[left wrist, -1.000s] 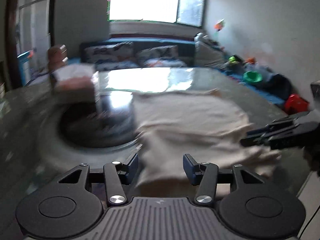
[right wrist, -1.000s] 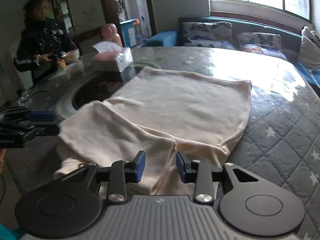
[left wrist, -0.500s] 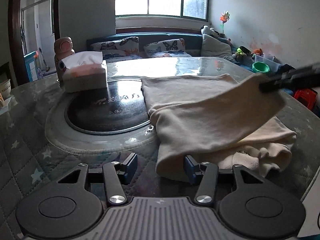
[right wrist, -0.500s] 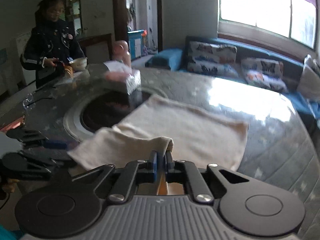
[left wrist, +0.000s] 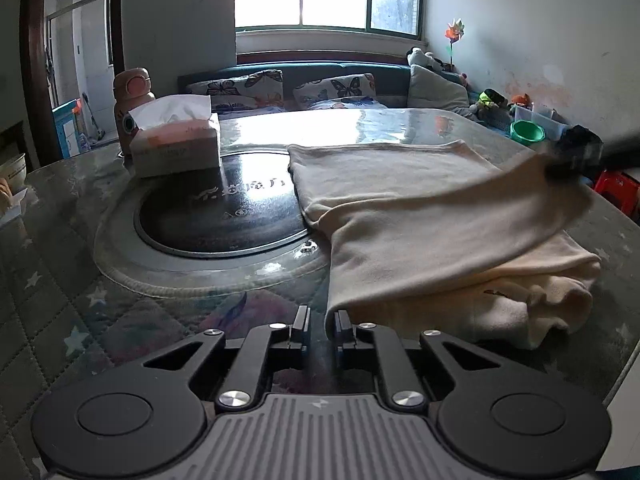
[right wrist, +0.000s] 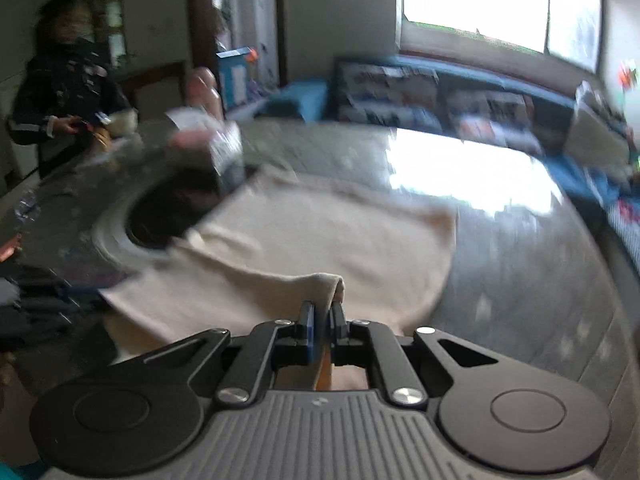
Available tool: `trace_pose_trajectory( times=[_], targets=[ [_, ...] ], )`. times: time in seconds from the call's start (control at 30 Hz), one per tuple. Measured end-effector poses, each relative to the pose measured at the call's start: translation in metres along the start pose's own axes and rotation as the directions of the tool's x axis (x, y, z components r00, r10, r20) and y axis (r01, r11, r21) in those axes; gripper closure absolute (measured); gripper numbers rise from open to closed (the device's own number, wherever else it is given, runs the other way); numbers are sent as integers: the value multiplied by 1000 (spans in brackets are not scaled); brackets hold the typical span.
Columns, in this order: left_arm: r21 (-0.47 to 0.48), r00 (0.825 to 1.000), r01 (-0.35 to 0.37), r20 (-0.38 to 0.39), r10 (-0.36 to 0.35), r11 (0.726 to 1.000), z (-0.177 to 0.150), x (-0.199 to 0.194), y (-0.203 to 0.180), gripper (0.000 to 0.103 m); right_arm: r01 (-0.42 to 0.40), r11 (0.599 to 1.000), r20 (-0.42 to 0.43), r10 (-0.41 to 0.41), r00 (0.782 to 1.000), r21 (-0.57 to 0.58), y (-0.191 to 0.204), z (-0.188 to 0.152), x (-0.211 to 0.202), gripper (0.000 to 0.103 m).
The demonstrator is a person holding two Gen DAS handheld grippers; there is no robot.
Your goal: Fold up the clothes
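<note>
A cream garment (left wrist: 404, 216) lies on the glass-topped table (left wrist: 72, 208), its near part doubled over. My left gripper (left wrist: 322, 322) sits at the garment's near left corner with its jaws nearly closed; the cloth edge touches the right finger (left wrist: 342, 322), and I cannot tell whether it is pinched. My right gripper (right wrist: 322, 314) is shut on a fold of the cream garment (right wrist: 320, 236) and holds it lifted above the table. It shows in the left wrist view (left wrist: 576, 152) at the far right, pulling the cloth up.
A tissue box (left wrist: 176, 140) and a pink bottle (left wrist: 130, 100) stand at the back left beside a dark round inset (left wrist: 216, 216). A sofa (left wrist: 320, 84) runs behind the table. A person (right wrist: 64, 92) stands at the left. The right wrist view is blurred.
My left gripper's jaws have closed from wide open to nearly shut at the cloth corner. My right gripper closed on the garment fold and lifted it, carrying it up and away.
</note>
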State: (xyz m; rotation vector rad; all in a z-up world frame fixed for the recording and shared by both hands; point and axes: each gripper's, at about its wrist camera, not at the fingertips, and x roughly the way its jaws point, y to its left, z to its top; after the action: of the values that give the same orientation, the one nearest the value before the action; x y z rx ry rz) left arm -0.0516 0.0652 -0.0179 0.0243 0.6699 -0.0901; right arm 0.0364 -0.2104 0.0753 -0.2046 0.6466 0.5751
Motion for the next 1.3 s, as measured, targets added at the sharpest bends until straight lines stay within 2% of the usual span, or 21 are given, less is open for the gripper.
trace_pose_trajectory(
  times=[0.3,0.4,0.47,0.7,0.97,1.17,1.3],
  targets=[
    [29,1000,15,-28,-14,999,10,-16,10,74,28,997,-33,-26,999,68,-17,-30,19,91],
    [12,1000,25,-7,-25,1000,21,-21,13,67,38,995,-44,-34,998,90,-23,-40,25,91],
    [20,999,47,14,-48,999,32,-18,9,66,17,996,-24,-15,1000,92,-22,-38,23,91],
    [50,987,157,19,-158,986,60,24,-18,62,-38,999,-24,39,999,34,-6,-38,37,91],
    [21,990,134,-36,-133,991,62,61,-12,63,-39,999,-67,41,997,34,-10,-46,50,91],
    [-8,990,138,-27,-138,990,66,55,-8,64,-46,998,-65,49,997,40,-13,-46,49,91],
    [22,990,142,-20,-141,990,71,59,-20,64,-47,998,-62,49,997,41,-15,-45,48,91]
  ],
)
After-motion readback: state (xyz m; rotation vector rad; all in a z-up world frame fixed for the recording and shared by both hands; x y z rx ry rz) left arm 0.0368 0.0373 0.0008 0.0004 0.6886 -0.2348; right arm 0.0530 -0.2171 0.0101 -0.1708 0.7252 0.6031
